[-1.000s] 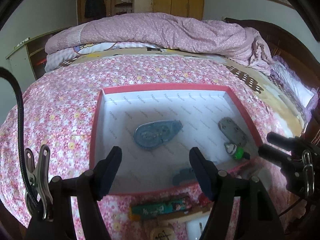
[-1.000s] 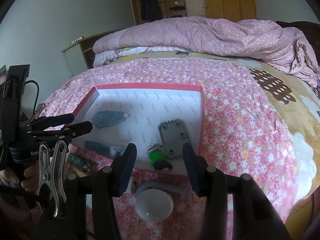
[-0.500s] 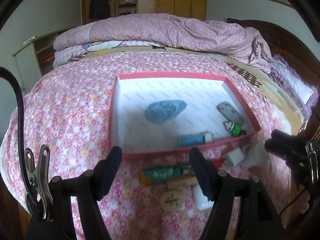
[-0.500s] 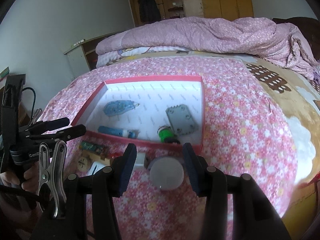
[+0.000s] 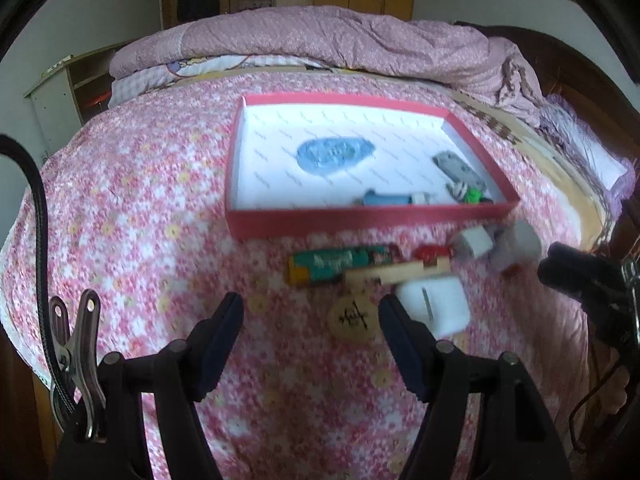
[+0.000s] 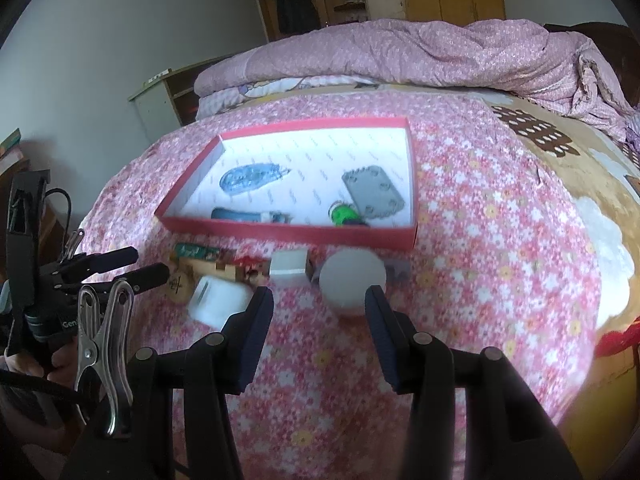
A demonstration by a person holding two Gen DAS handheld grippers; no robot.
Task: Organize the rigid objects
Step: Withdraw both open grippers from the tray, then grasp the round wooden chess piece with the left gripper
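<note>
Between the jaws of the left gripper [image 5: 310, 326] nothing is held; they stand apart over the flowered bedspread [image 5: 132, 208], short of the loose items. The right gripper [image 6: 318, 312] is likewise parted and empty, its tips just before the round white puck [image 6: 352, 278].

Change noted: a second ago both tongs were close over the red box [image 5: 360, 224], with the loose items barely seen at the frame's bottom; now both have been drawn back toward the bed's near edge, and the full row outside the box's near wall is exposed. Judged: a drop-off is finished and the next pick is being lined up.

Inside the box, four items counted:
- blue oval tape dispenser [image 5: 334, 152], one
- grey plate [image 6: 374, 192], one
- green-capped piece [image 6: 344, 214], one
- blue tube [image 6: 250, 215], one

Outside, along the near wall, at least six; blur leaves the rest uncertain:
- green packet [image 5: 332, 262], one
- wooden strip [image 5: 396, 272], one
- wooden disc [image 5: 354, 318], one
- white blocks [image 5: 436, 304], two
- round white puck, one
</note>
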